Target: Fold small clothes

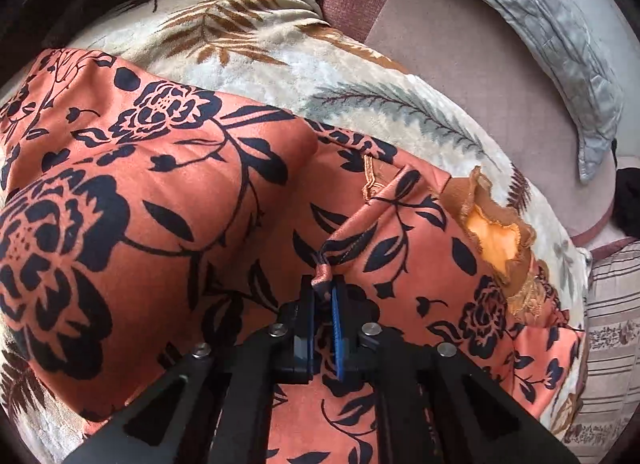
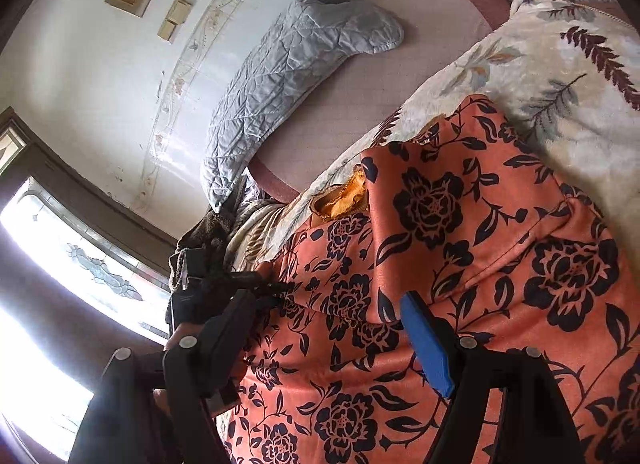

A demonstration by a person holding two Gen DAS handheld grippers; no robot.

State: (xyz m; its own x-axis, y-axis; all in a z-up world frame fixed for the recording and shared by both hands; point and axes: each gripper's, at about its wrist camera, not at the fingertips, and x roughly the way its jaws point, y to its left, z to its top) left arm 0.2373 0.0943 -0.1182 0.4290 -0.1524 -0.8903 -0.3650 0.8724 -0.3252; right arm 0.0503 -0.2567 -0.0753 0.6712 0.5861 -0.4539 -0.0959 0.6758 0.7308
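An orange garment (image 1: 160, 203) with a dark floral print lies spread on a cream leaf-patterned blanket (image 1: 280, 67). It has an orange lace-trimmed patch (image 1: 494, 240) near its right edge. My left gripper (image 1: 325, 288) is shut on a pinched fold of the garment and lifts it slightly. In the right wrist view the same garment (image 2: 460, 264) fills the lower right. My right gripper (image 2: 332, 304) is open just above the cloth, its blue pad (image 2: 426, 344) on the right; nothing is between the fingers. The left gripper (image 2: 276, 286) shows at the garment's left edge.
A grey quilted pillow (image 2: 288, 83) lies on the pink mattress (image 2: 380, 95) beyond the blanket; it also shows in the left wrist view (image 1: 560, 63). A wall and a bright window (image 2: 60, 284) stand to the left. Striped bedding (image 1: 612, 324) lies at the right.
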